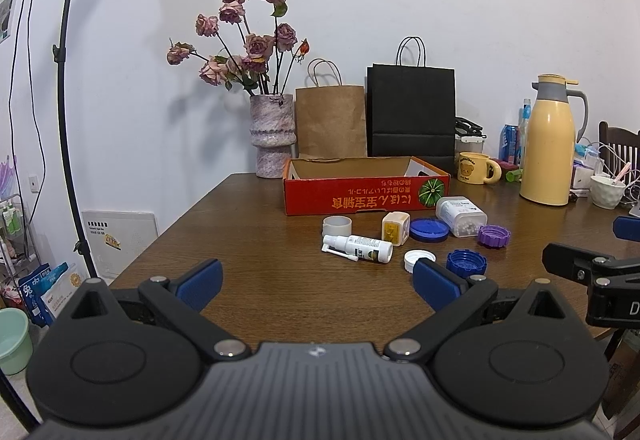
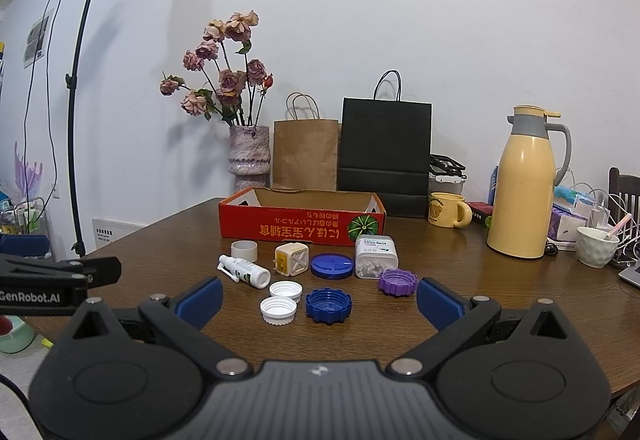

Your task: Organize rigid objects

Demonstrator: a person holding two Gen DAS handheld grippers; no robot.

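Small objects lie on the wooden table in front of an open red cardboard box (image 1: 366,196) (image 2: 302,228): a white spray bottle (image 1: 358,248) (image 2: 244,272), a grey ring (image 1: 337,226) (image 2: 244,250), a yellow plug cube (image 1: 396,228) (image 2: 292,260), a flat blue lid (image 1: 429,229) (image 2: 332,266), a clear pill jar (image 1: 461,216) (image 2: 376,256), a purple cap (image 1: 494,236) (image 2: 397,282), a dark blue cap (image 1: 466,263) (image 2: 328,305) and white caps (image 1: 416,260) (image 2: 279,310). My left gripper (image 1: 318,282) and my right gripper (image 2: 319,298) are both open and empty, short of the objects.
At the back stand a vase of dried roses (image 1: 274,136), a brown bag (image 1: 330,120), a black bag (image 1: 410,112), a yellow mug (image 1: 476,168), a yellow thermos (image 1: 550,144) and a white bowl (image 2: 598,252). A light stand (image 2: 76,100) is left of the table.
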